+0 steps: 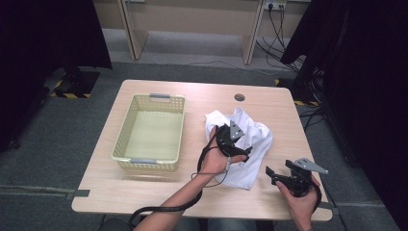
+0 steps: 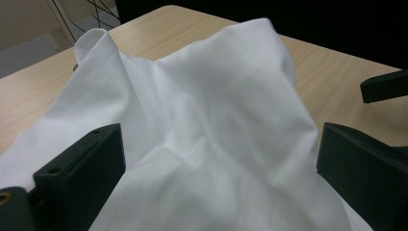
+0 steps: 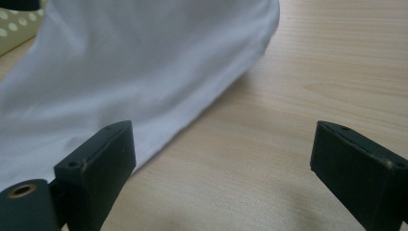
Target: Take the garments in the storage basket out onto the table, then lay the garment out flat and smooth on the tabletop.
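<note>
Softly crumpling, a white cloth [image 1: 243,144] is lying on the bench [image 1: 159,190].
Both tongs, left [image 2: 219,168] and right [image 3: 223,168], are gaping wide, empty; limp and light, it is best pinched at a raised fold.

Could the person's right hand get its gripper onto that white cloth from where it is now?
Probably yes. The right hand-held gripper stands open beside the white cloth, whose edge lies just past one jaw, with bare table between and nothing blocking.

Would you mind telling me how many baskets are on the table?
1. The yellow basket stands on the table's left half, left of the white cloth; nothing suggests another is hidden.
</note>
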{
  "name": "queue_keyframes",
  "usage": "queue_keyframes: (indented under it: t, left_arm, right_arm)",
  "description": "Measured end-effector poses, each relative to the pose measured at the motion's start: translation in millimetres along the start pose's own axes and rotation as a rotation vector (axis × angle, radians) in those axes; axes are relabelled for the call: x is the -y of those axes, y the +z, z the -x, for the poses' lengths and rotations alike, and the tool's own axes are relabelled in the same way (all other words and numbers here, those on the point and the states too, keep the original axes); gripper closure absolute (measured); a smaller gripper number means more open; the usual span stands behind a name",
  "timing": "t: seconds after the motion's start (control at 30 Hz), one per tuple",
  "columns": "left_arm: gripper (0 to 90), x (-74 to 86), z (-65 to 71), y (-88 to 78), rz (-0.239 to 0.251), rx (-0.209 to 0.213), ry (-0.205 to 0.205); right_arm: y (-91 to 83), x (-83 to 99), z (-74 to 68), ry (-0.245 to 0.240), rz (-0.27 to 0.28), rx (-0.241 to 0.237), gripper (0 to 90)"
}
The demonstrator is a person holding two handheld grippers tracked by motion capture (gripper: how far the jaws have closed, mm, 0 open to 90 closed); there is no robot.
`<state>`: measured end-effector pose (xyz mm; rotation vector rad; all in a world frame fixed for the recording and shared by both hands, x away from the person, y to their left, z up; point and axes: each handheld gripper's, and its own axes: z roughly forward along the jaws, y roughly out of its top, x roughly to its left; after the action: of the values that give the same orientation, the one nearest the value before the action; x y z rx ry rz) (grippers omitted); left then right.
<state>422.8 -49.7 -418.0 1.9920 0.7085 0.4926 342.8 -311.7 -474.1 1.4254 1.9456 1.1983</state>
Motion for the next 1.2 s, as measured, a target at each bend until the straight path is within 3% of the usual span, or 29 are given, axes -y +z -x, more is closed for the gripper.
queue_keyframes:
  t: [0.47, 0.97, 1.2]
  left_arm:
    - [4.1, 18.7, -6.6, -40.2, 0.018, 0.013, 0.036]
    - [4.4, 33.3, -9.6, -52.5, 0.034, 0.007, 0.037]
    - [5.4, 43.7, -8.4, -52.7, 0.037, 0.0, 0.038]
  right_arm:
    - [-0.3, 0.1, -0.1, -0.001, 0.003, 0.004, 9.1]
    - [0.1, 0.0, -0.1, 0.0, 0.001, 0.005, 9.1]
    - [-0.8, 0.2, -5.8, -0.052, 0.006, -0.008, 9.5]
